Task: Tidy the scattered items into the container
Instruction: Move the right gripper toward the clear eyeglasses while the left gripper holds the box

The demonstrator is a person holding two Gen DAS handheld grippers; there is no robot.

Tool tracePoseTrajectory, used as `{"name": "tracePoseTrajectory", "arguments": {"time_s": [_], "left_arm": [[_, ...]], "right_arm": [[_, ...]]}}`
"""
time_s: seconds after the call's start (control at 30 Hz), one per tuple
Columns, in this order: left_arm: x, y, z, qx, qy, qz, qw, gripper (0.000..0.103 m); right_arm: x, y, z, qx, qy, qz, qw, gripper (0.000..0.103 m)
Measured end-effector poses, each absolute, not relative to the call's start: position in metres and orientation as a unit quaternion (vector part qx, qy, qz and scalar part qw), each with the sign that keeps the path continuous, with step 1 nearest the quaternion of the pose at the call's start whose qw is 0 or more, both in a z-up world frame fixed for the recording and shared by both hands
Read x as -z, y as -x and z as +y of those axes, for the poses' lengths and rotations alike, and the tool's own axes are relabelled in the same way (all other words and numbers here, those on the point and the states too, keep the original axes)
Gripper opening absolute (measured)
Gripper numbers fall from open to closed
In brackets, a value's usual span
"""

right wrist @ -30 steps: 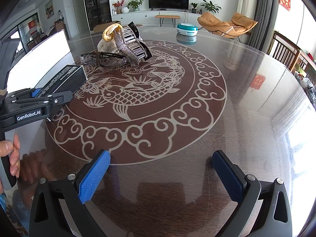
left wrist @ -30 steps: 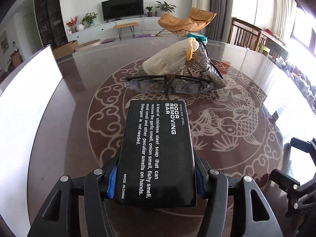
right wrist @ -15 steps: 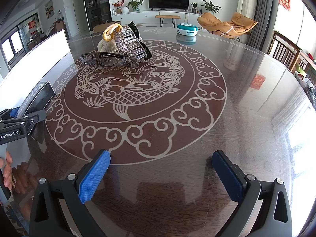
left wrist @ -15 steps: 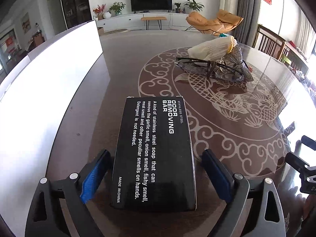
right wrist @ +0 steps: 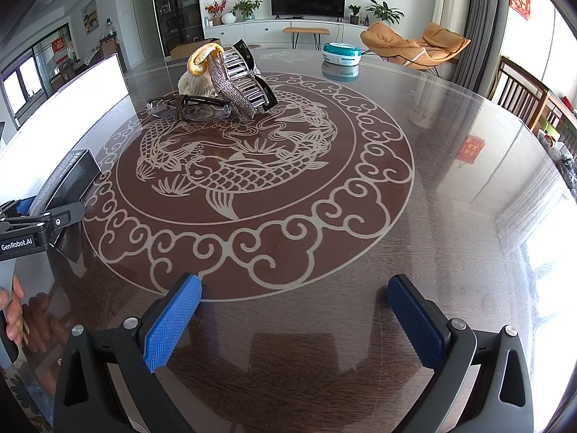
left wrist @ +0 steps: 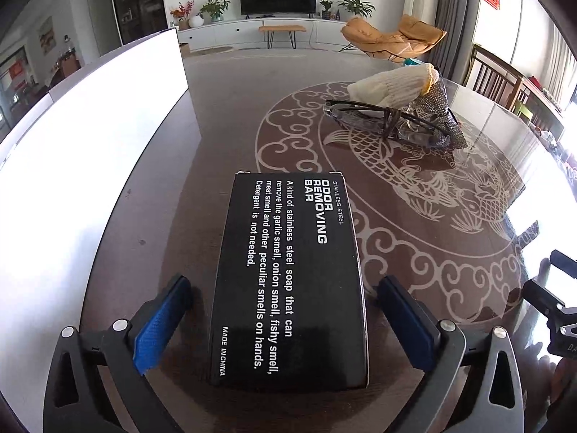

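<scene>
My left hand-held gripper (left wrist: 285,328) has its jaws opening, now spread wide, and the black odor removing bar box (left wrist: 290,278) lies flat between the blue pads (left wrist: 162,321) with a visible gap on each side, so neither pad presses on it. The box rests on the dark glossy surface (left wrist: 173,187), its white lettering facing up. Just to the left of this gripper stands the white container (left wrist: 90,151), its wall washed out by glare; the box sits beside it, not inside. Ahead and to the right, on the carved fish medallion, I see a pile: a cream knitted glove (left wrist: 393,84) with a yellow cuff, a pair of dark-framed glasses (left wrist: 378,115) and a rhinestone hair claw clip (left wrist: 441,115), all touching or overlapping. My right hand-held gripper (right wrist: 294,321) hangs over bare surface with its jaws wide and nothing between them. From its camera the pile is far ahead and slightly left, a teal and white round case (right wrist: 342,54) lies beyond it near the far edge, and at far left I see a hand (right wrist: 12,310) on the other gripper's grip.
</scene>
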State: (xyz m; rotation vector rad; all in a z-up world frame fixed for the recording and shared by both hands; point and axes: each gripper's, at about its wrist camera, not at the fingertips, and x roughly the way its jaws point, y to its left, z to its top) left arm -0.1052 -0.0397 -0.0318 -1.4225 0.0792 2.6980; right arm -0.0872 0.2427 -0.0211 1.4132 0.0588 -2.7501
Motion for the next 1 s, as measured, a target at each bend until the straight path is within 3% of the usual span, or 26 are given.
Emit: {"name": "tracePoseTrajectory", "arguments": {"time_s": [0.2,1.0], "left_arm": [[0.03,0.111,-0.042,-0.88,0.465,0.044,0.082,0.103],[0.027,0.108,-0.043,-0.882,0.462,0.043,0.078,0.103]], "right_arm": [[0.021,0.088,0.243,0.889,-0.457,0.019,0.025,0.103],[0.022,0.106,0.235,0.887,-0.459,0.025,0.038,0.103]]}}
